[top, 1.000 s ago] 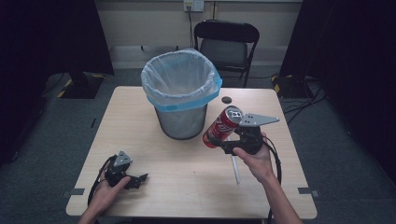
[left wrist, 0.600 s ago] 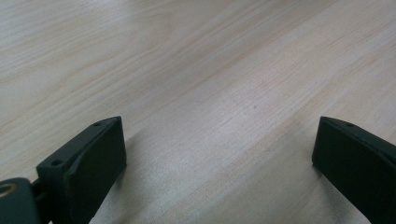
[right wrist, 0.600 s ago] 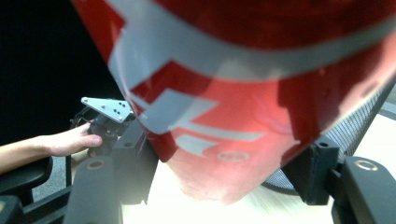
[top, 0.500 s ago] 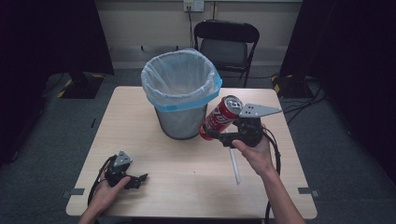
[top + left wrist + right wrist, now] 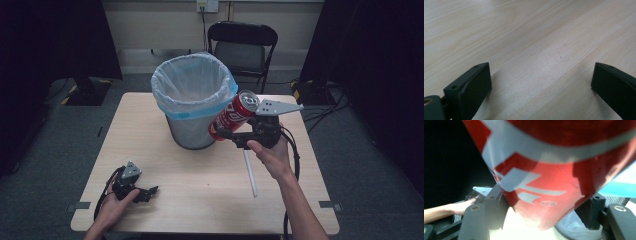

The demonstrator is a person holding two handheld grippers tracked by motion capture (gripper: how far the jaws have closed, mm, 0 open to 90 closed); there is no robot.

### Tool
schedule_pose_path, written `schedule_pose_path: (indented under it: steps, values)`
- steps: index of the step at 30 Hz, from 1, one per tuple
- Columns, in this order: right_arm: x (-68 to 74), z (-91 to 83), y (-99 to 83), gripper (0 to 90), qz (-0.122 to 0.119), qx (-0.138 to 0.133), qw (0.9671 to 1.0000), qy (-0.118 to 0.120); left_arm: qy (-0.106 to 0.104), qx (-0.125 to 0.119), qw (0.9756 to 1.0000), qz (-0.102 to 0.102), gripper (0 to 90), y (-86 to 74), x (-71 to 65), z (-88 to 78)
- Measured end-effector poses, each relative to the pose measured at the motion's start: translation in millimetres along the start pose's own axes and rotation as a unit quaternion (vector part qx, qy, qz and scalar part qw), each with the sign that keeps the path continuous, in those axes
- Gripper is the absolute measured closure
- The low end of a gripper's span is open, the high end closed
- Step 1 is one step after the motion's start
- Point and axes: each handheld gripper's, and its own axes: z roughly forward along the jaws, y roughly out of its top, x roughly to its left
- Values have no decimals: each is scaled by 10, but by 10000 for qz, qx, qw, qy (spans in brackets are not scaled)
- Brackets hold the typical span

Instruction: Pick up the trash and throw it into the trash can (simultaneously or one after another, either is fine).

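Red can point(image 5: 235, 114) clamped tilted in raised right tool point(image 5: 226, 134); left tool point(image 5: 150, 192) rests released.

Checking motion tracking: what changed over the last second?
The right gripper, shut on the can, lifted it higher, up to the bin's rim. Left gripper stayed open on the table; the straw and bin stayed put.

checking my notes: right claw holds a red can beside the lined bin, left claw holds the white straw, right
Not quite. The left claw is open with nothing but bare table between its jaws, as the left gripper view shows. The white straw lies on the table. The rest holds.
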Motion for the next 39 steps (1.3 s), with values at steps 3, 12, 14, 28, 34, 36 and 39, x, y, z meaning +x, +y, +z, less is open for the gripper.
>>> schedule_pose_path:
  steps: [3, 12, 14, 28, 34, 36, 39]
  values:
    - [-25, 2, 58, 349, 8, -83, 10000, 23, 1, 1, 10000, 1, 24, 0, 0, 0]
    - [-68, 83, 185, 349, 37, -204, 9998, 76, -2, 1, 10000, -8, 24, 0, -1, 0]
    - [-76, 100, 207, 349, 35, -237, 9997, 85, 0, 1, 10000, -1, 24, 0, 0, 0]
    - [-147, 234, 452, 349, 46, -392, 9992, 117, 3, 1, 10000, 0, 24, 0, 0, 0]
    - [-168, 384, 586, 349, 30, -412, 9991, 83, 1, 1, 10000, 2, 24, 0, 0, 0]
    - [-173, 426, 611, 349, 35, -419, 9991, 101, 1, 2, 10000, 1, 24, 0, 0, -1]
    - [-194, 485, 661, 349, 58, -456, 9989, 121, 0, 3, 10000, 4, 24, 0, 1, -1]
